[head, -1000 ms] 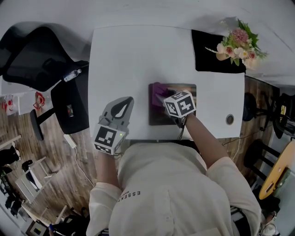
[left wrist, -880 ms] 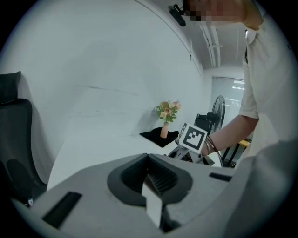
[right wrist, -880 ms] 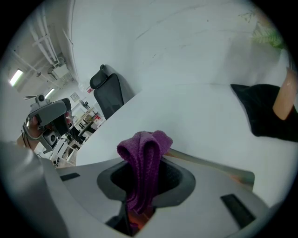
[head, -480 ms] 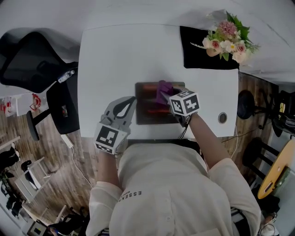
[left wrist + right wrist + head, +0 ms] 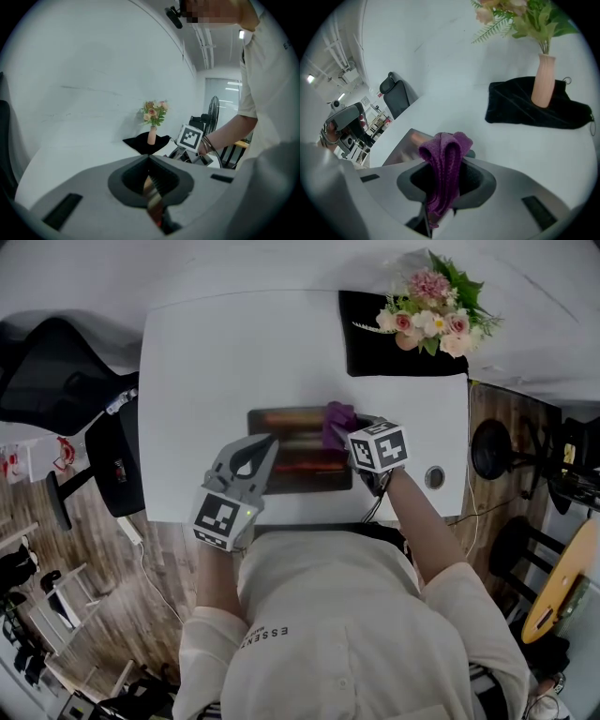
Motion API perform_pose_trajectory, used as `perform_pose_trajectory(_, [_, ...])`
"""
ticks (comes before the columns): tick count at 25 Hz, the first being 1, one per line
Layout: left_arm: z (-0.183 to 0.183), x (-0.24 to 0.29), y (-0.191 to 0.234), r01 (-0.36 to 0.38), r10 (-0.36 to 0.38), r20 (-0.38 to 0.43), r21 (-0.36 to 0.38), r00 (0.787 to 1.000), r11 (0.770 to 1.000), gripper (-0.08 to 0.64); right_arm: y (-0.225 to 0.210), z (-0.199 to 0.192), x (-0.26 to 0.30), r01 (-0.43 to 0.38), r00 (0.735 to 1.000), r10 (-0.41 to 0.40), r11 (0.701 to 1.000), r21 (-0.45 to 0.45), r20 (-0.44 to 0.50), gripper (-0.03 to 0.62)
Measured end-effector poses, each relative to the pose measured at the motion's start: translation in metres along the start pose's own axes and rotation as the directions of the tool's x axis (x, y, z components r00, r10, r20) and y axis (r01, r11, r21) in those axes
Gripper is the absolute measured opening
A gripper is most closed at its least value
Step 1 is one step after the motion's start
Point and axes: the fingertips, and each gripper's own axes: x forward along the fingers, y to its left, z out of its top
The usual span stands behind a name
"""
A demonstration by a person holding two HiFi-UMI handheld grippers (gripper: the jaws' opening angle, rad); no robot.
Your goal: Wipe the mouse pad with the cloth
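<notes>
Head view shows a white counter (image 5: 234, 343) in front of the person, with a dark mouse pad (image 5: 305, 465) lying flat near its front edge. A black office chair (image 5: 56, 371) stands off the counter, well to the pad's left. Beyond the pad's far right corner lies a black fabric piece (image 5: 375, 352) carrying a pink vase (image 5: 543, 82) of flowers. The left gripper (image 5: 267, 442) lies over the pad's left edge. Its fingers (image 5: 161, 180) are drawn together, and only a thin slit between them shows the pad's brown-red surface. The right gripper (image 5: 342, 432) sits at the pad's right end. Its fingers are clamped on a purple cloth (image 5: 443, 173), which rises folded from between them and bunches past their tips onto the pad's far right part.
</notes>
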Motion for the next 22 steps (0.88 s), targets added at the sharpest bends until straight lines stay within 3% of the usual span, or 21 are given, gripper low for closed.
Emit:
perform_pose_trajectory(5, [0.001, 0.006, -0.011, -0.002, 0.002, -0.013, 0.009, 1.000, 1.000, 0.002, -0.025, -0.009, -0.015, 0.034, 0.999, -0.034, 0.999, 0.041, 0.000, 0.110])
perform_pose_trajectory(12, [-0.005, 0.003, -0.021, -0.027, 0.027, -0.026, 0.000, 0.999, 1.000, 0.000, -0.038, -0.010, -0.035, 0.099, 0.995, -0.099, 0.995, -0.002, 0.020, 0.110])
perform_pose_trajectory(17, [-0.008, -0.006, -0.025, -0.030, 0.029, -0.014, -0.007, 0.999, 1.000, 0.000, -0.008, 0.008, -0.052, 0.043, 0.993, -0.038, 0.998, -0.042, 0.108, 0.110])
perform_pose_trajectory(22, [-0.017, -0.029, -0.018, -0.020, 0.020, -0.021, 0.001, 1.000, 1.000, 0.000, 0.046, 0.013, -0.050, -0.008, 0.992, 0.019, 0.996, -0.093, 0.122, 0.110])
